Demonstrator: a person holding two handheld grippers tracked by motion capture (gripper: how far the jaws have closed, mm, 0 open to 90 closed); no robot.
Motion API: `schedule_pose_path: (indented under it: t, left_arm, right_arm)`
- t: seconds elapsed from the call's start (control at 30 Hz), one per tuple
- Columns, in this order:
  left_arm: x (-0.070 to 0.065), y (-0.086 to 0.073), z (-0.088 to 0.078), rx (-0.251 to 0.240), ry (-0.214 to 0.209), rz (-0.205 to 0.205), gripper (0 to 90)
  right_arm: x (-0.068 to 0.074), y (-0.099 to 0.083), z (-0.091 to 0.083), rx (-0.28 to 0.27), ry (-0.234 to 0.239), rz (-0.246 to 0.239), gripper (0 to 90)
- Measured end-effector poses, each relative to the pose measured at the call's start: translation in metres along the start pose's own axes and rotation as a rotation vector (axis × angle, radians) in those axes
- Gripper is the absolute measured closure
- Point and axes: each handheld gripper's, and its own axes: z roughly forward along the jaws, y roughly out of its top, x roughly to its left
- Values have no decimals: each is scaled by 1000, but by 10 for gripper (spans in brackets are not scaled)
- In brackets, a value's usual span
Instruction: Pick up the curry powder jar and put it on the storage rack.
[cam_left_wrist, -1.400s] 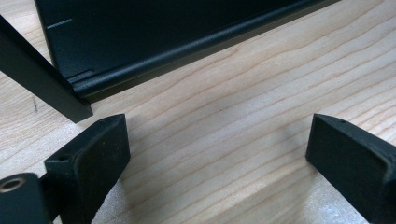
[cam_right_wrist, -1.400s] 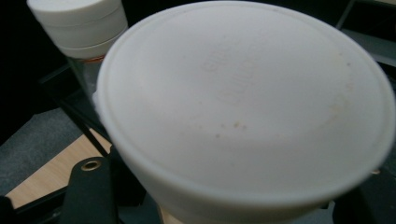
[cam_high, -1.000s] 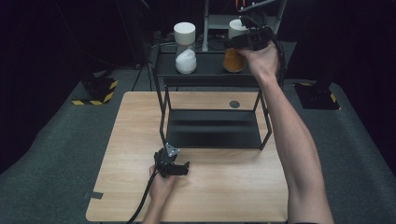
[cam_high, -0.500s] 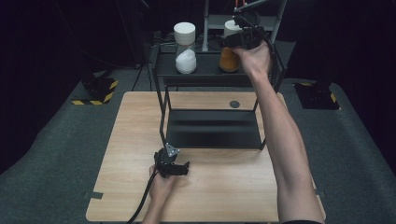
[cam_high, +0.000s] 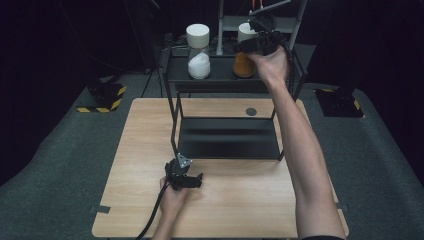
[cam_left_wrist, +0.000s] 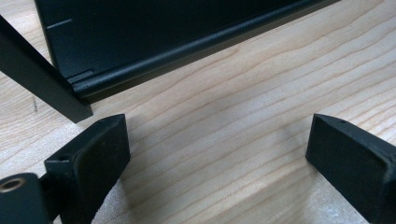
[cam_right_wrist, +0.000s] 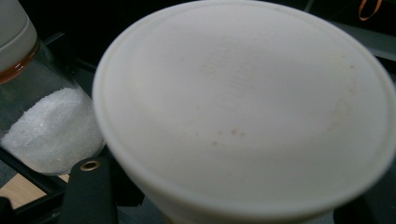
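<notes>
A black two-tier rack stands on the wooden table. Its top shelf carries two white-lidded jars: one with white granules and, to its right, one with orange contents. My right gripper is shut on the orange jar near its lid, a jaw on either side. Low on the table, my left gripper rests open with bare wood between its jaws, just in front of the rack's front-left leg and lower shelf.
A small dark disc lies on the table behind the rack. Stands with yellow-black striped bases sit on the grey floor at left and right. A metal frame rises behind the jars.
My right gripper has carried the orange jar a little leftward over the top shelf, toward the white-granule jar. The left gripper has stayed still.
</notes>
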Motion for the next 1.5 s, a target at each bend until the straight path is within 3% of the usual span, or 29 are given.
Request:
schedule_pose_path:
  t: [0.13, 0.23, 0.37, 0.47, 0.7, 0.87, 1.1, 1.33, 1.5]
  left_arm:
    - [0, 0, 0, 0, 0, 0, 61]
    - [0, 0, 0, 0, 0, 0, 61]
    - [0, 0, 0, 0, 0, 0, 61]
    - [0, 0, 0, 0, 0, 0, 62]
    - [0, 0, 0, 2, 0, 1, 61]
    - [0, 0, 0, 2, -1, 1, 61]
    - [0, 0, 0, 2, 0, 0, 61]
    - [0, 0, 0, 2, 0, -1, 61]
    - [0, 0, 0, 3, -1, -2, 61]
  right_arm:
    - [-2, 0, 0, 2, 7, 5, 313]
    - [-10, 1, 3, 11, 44, 27, 180]
    - [-12, 1, 5, 22, 54, 30, 90]
    - [-24, -4, 4, -4, 120, 59, 58]
    - [-29, -21, -8, -62, 125, 47, 12]
    - [-26, -22, -16, -27, 92, 11, 5]
    - [-25, -26, -28, -13, 110, -37, 6]
    - [-34, -35, -38, -17, 154, -55, 13]
    - [-37, -49, -42, -34, 168, -73, 40]
